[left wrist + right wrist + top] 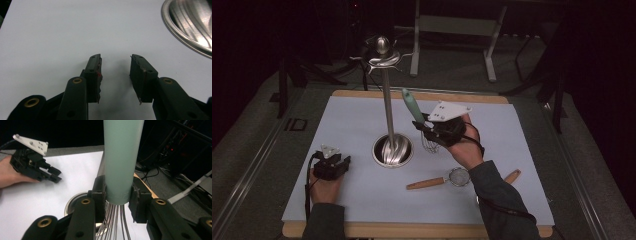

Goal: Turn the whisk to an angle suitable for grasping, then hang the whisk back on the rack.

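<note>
The right gripper (pixel 426 129) has its jaws clamped on the mint-green handle of a whisk (pixel 413 106), gripping low, just above where the wires fan out, presumably so the long handle stays steady. The handle leans toward eleven o'clock and the wire head hangs just above the white mat (pixel 512 150). The whisk sits at about three o'clock from the steel stand (pixel 388 100), whose round base (pixel 392 150) anchors a tall pole topped with hooks; I'd judge the whisk is bound for one of them. At eight o'clock from the base, the left gripper (pixel 115 66) rests on the mat, jaws parted and empty, out of the way. A small strainer (pixel 458 176) with a wooden handle lies at five o'clock.
</note>
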`<state>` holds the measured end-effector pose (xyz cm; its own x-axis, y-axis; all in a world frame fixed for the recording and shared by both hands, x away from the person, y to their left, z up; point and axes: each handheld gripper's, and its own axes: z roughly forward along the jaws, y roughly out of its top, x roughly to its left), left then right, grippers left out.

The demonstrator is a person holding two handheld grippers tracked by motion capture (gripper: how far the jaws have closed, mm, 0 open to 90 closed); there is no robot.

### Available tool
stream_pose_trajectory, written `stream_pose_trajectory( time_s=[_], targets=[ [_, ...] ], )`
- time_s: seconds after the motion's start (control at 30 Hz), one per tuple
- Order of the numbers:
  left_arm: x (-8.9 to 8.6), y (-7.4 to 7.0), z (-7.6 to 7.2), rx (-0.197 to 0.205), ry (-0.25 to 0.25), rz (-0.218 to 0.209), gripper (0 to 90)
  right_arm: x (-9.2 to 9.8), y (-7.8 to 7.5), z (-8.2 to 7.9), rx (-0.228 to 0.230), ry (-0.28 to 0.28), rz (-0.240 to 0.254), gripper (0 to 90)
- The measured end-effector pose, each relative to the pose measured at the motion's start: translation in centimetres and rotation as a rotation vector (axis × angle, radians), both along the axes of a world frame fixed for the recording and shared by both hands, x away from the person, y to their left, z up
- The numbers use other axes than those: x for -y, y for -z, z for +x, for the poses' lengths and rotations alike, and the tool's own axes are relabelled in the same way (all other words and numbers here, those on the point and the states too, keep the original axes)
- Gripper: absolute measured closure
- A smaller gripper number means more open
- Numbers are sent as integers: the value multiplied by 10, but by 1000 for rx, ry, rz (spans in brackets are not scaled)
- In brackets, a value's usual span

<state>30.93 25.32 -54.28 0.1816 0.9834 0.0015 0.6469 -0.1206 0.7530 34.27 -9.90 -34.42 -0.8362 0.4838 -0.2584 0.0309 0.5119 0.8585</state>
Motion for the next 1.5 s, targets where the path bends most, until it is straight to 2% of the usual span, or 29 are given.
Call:
stream_pose_trajectory(
  time_s=[0.33,0.43,0.7,0.93,1.2,1.5],
  targets=[
    [0,0,0,-3,0,-1,612,0,-10,-1,-14,-4,65,693],
    [0,0,0,-3,0,-1,612,0,-16,-2,-22,-7,101,693],
    [0,0,0,-2,0,0,612,0,-27,-1,-30,-8,135,693],
    [0,0,0,-2,0,-1,612,-6,-33,2,-70,-11,175,693],
    [0,0,0,-2,0,-2,612,-14,-37,2,-80,-22,180,692],
    [0,0,0,-3,1,-3,611,-22,-35,12,-105,3,172,693]
  ],
)
